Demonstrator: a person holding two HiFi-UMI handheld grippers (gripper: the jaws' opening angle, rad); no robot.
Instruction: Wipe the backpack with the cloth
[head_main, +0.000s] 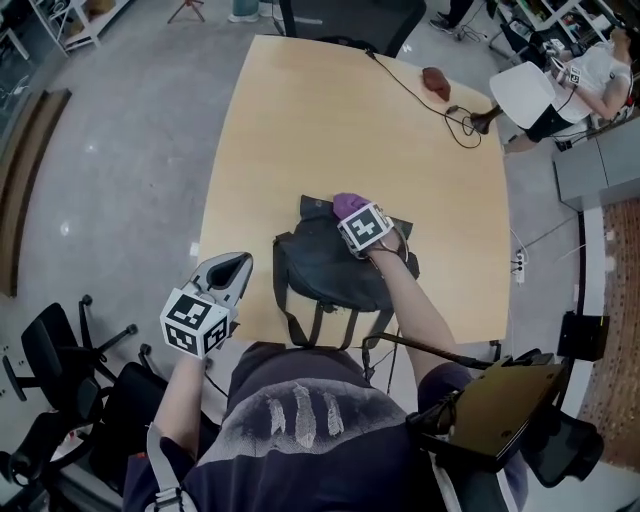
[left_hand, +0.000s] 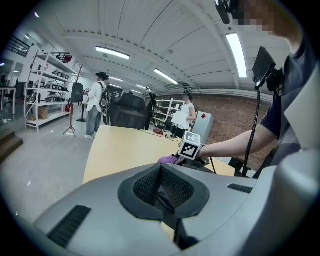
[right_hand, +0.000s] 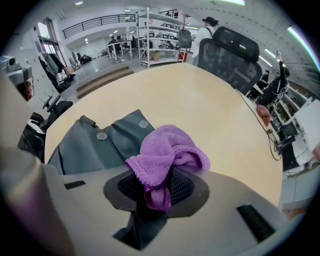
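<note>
Grips purple cloth (right_hand: 165, 155) firmly in right gripper (right_hand: 155, 192), atop far end of backpack (head_main: 320, 265). Holds left gripper (left_hand: 162, 187) closed, empty, near backpack's left side. Could drag unpinned backpack along when wiping.

Backpack (head_main: 330, 268) lies on table (head_main: 330, 130), near its lower edge, frame centre. Cloth (head_main: 347, 205) sits on backpack's upper edge, between right gripper (head_main: 351, 213) jaws. Left gripper (head_main: 236, 268) is at table's lower-left edge, left of backpack, apart. Cable (head_main: 420, 95) runs upper right.
</note>
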